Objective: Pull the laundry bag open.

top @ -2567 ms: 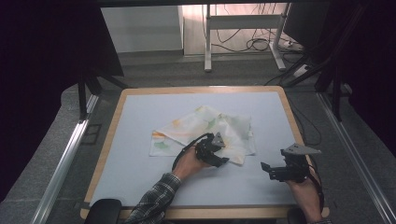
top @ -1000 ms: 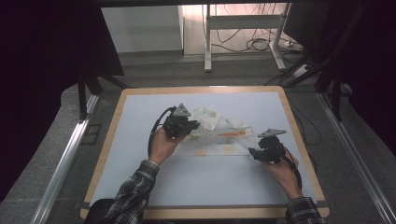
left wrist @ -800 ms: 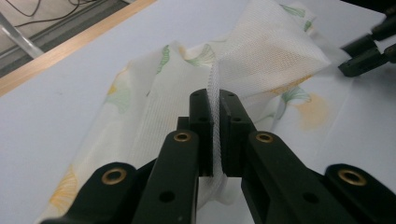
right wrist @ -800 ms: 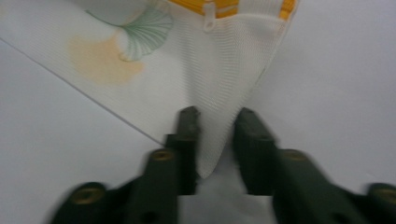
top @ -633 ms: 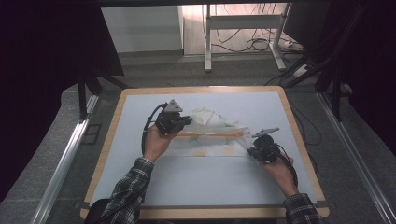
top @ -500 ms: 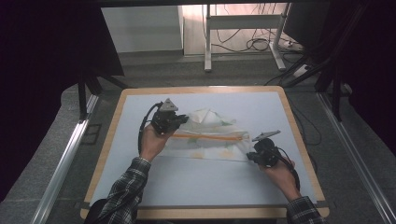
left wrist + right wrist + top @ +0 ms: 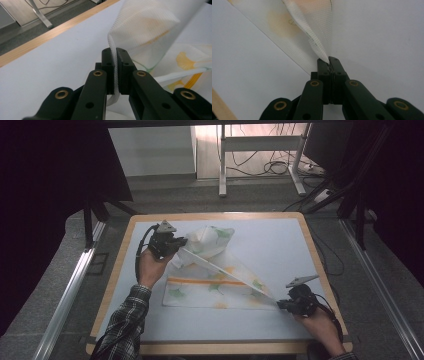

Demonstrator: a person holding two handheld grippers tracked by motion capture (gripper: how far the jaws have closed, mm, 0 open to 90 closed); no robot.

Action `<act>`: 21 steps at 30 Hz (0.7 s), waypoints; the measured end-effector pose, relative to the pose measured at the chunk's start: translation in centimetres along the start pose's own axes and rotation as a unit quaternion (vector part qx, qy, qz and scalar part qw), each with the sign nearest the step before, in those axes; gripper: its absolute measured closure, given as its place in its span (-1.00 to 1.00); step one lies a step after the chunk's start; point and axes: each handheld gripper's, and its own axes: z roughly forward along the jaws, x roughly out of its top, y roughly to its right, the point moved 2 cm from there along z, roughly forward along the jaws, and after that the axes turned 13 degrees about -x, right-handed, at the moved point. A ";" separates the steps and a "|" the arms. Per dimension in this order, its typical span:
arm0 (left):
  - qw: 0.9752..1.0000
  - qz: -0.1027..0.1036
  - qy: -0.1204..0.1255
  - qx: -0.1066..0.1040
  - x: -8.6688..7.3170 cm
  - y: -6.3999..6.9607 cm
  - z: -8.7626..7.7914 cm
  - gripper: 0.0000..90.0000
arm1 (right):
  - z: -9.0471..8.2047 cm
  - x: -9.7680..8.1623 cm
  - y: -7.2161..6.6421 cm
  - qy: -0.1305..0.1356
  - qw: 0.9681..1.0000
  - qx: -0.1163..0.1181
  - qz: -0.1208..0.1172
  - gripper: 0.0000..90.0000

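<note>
The cloth (image 7: 215, 282), a thin white mesh printed with green and yellow leaves and an orange stripe, lay on the pale blue table (image 7: 280, 245) a little left of its middle, with part of it raised off the surface. Its hemmed edge was pulled taut into a straight line that ran from the far left down to the near right, and that line was its long axis. The left gripper (image 7: 172, 245) sat at the far-left end of the line, and its jaws were clamped on the hem; in the left gripper view (image 7: 115, 72) the white hem ran up between the two black pads, with loose mesh billowing beyond them. The right gripper (image 7: 280, 304) sat at the near-right end, low over the table near its right edge, and its jaws had just been closing with the cloth's corner between them; in the right gripper view (image 7: 329, 63) they were clenched on the tip of that corner (image 7: 322, 53). The rest of the cloth lay flat between the two grippers, with a bunched fold on the far side just beside the left gripper.
</note>
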 end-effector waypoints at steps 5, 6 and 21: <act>1.000 -0.001 -0.017 0.001 -0.4 -0.1 1.0 0.91 | -0.3 0.3 0.3 0.027 1.000 0.007 -0.001 0.64; 1.000 -0.003 -0.021 0.003 -0.5 -0.3 1.2 0.91 | -0.5 0.5 0.2 0.034 0.999 0.009 0.000 0.58; 0.999 -0.016 -0.027 -0.018 -0.9 -0.7 1.9 0.89 | 0.0 6.8 -2.9 0.110 0.992 0.022 -0.049 0.03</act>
